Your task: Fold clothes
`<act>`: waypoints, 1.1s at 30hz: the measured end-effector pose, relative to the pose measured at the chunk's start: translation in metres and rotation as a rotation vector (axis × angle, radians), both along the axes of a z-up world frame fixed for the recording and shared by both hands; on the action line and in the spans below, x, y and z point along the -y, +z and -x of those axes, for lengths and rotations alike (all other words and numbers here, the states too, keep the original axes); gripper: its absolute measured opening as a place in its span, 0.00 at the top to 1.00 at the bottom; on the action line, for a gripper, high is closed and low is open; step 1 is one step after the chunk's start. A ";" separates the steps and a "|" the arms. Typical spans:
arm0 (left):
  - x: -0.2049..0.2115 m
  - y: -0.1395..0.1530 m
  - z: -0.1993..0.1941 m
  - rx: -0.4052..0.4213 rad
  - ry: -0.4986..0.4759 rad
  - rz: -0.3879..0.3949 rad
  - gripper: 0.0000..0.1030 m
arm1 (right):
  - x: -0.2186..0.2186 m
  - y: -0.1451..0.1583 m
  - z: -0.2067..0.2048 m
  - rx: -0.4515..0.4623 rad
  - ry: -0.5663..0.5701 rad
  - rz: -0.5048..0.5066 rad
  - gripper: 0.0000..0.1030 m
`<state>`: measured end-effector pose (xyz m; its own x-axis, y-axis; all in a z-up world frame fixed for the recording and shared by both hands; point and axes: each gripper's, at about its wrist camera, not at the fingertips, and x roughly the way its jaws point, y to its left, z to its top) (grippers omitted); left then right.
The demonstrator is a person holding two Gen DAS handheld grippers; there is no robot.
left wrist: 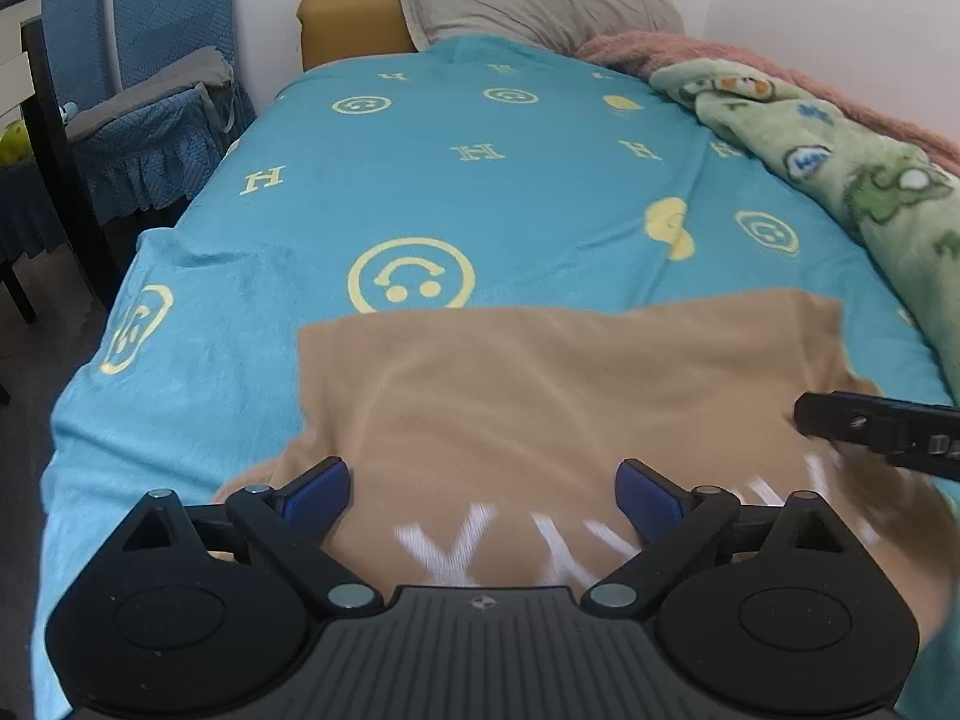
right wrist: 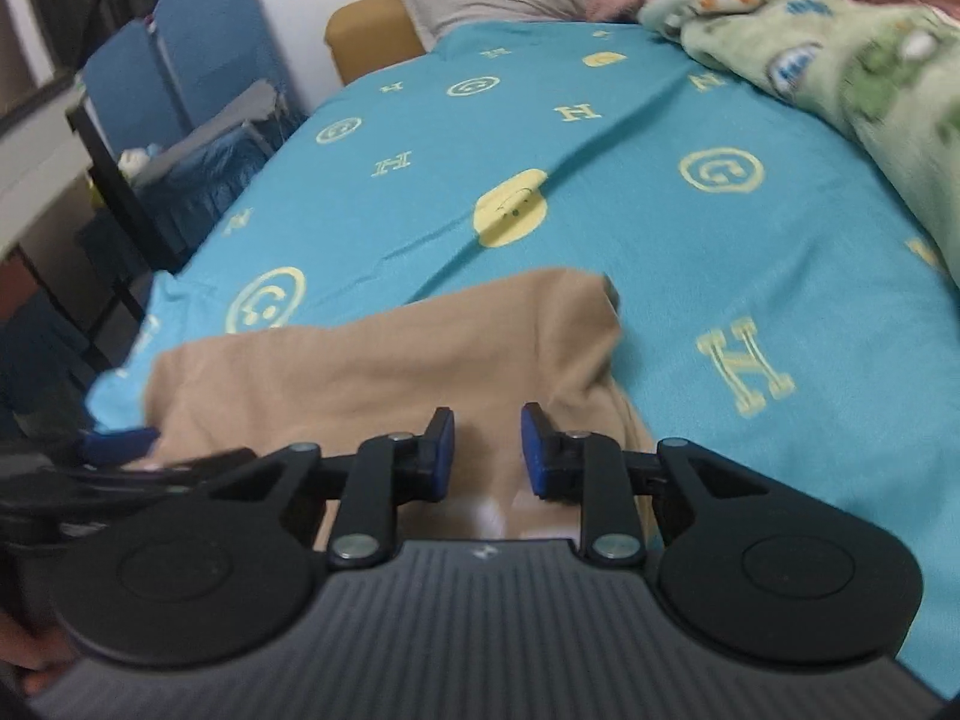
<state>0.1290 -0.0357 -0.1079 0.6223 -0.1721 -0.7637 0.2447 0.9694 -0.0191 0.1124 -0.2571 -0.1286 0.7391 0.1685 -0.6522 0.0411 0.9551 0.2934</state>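
Tan garment [left wrist: 540, 396] on the bed [left wrist: 420, 192], seemingly ungripped.

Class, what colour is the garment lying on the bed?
The soft tan garment with white lettering is light brown; clearest in the left wrist view.

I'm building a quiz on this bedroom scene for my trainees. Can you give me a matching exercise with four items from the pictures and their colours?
Things:
1. garment being folded
2. bedspread
3. pillow at the head of the bed
4. crumpled blanket along the wall side

Colours:
A. grey
B. green with cartoon prints
C. tan with white lettering
D. turquoise with yellow smileys and H marks

Pairs: 1-C, 2-D, 3-A, 4-B
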 end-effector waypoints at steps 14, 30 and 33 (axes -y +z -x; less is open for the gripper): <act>0.015 0.012 0.043 -0.037 -0.010 -0.079 0.06 | 0.008 -0.003 0.032 -0.118 -0.091 -0.094 0.72; 0.008 0.015 0.035 -0.080 0.015 -0.022 0.04 | 0.026 -0.014 0.091 -0.289 -0.158 -0.788 0.13; 0.006 0.016 0.033 -0.091 0.026 -0.002 0.04 | 0.023 -0.030 0.085 -0.339 -0.207 -0.820 0.13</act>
